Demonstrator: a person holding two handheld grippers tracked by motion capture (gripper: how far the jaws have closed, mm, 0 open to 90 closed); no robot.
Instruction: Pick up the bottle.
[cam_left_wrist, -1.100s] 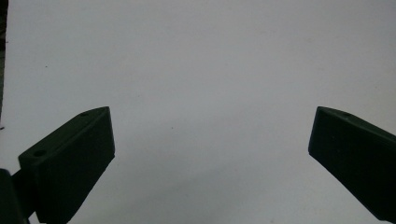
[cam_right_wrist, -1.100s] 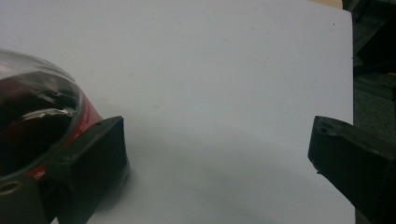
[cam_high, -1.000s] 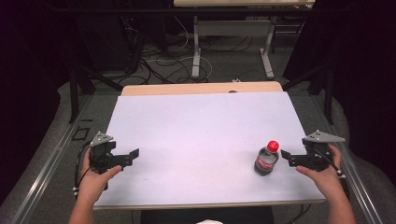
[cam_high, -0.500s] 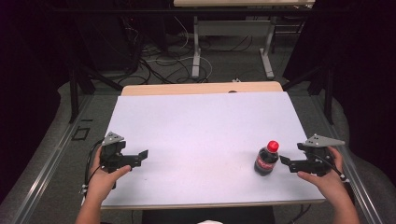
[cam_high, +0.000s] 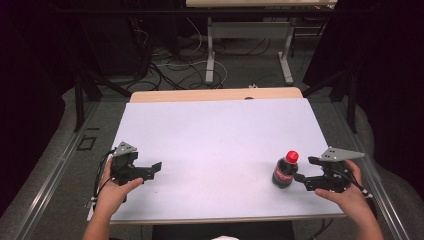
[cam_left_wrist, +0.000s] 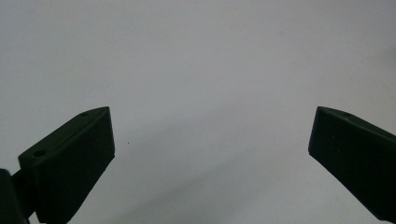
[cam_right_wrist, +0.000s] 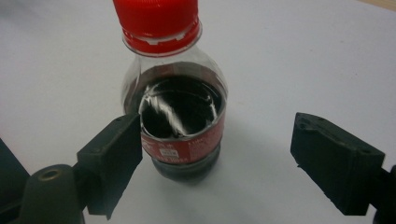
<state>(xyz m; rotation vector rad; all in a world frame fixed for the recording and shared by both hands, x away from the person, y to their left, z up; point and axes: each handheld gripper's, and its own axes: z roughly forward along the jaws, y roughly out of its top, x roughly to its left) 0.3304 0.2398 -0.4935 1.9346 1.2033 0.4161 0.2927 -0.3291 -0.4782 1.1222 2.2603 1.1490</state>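
A small cola bottle (cam_high: 285, 170) with a red cap (cam_right_wrist: 156, 17) stands upright near the right front corner of the white bench (cam_high: 220, 145), dark drink filling it to the shoulder. A red label band wraps its lower body; the right tool view shows small white print on that band, too blurred to read, and no brand name can be made out. From the high view the label is just a red-and-white smear.

The right tool (cam_high: 304, 171) sits just right of the bottle, pointing at it. Its jaws have just been closing and stand about half open; in the right tool view the bottle lies ahead of and between them, close by the left jaw, well apart from the right one, and the pads do not press on it.

The left tool (cam_high: 156, 168) rests in the person's left hand (cam_high: 114, 192) near the front left edge of the bench, well apart from the bottle. The left tool view shows its jaws spread wide over bare white surface, holding nothing
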